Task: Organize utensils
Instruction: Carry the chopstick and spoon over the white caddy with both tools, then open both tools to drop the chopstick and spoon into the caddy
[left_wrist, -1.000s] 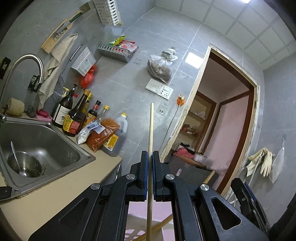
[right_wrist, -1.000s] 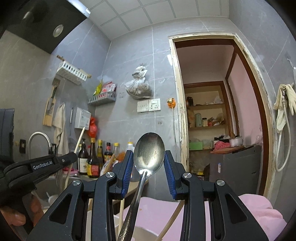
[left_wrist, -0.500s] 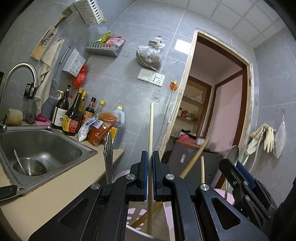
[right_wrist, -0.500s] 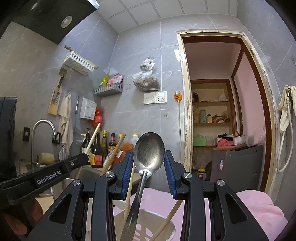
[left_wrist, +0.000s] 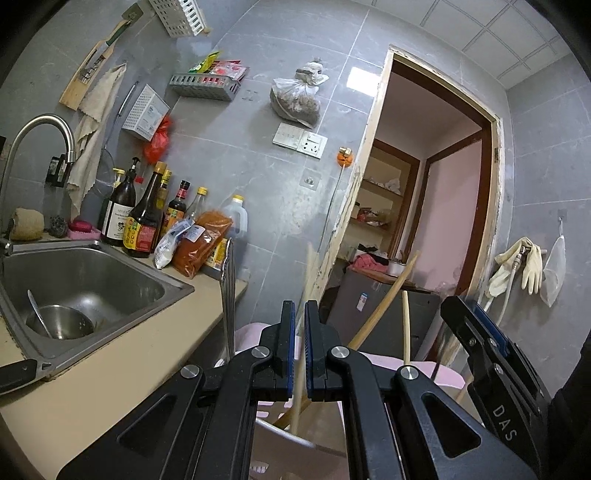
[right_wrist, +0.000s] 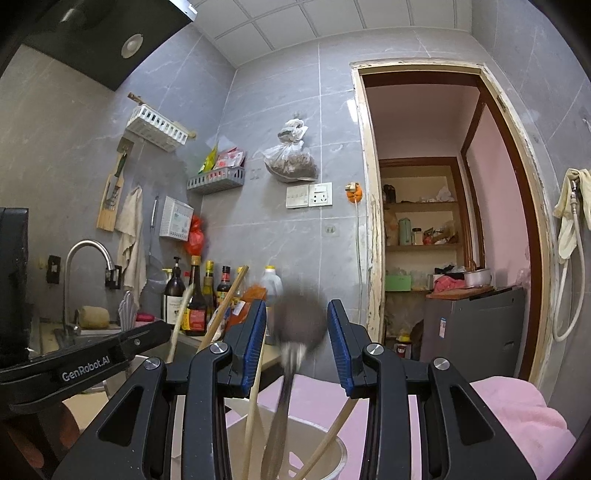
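Clamping a thin pale wooden chopstick (left_wrist: 305, 295), the left gripper (left_wrist: 300, 347) has its jaws nearly together above the white round utensil holder (right_wrist: 334, 448). Jaws parted, the right gripper (right_wrist: 296, 347) frames a blurred steel spoon (right_wrist: 300, 321), seemingly untouched, handle inside that holder.

The left gripper (left_wrist: 299, 345) pointed level, its jaws nearly closed, only a thin slit between the blue pads. The right gripper (right_wrist: 296, 343) tilted slightly upward, jaws standing partly apart, pads clear of anything
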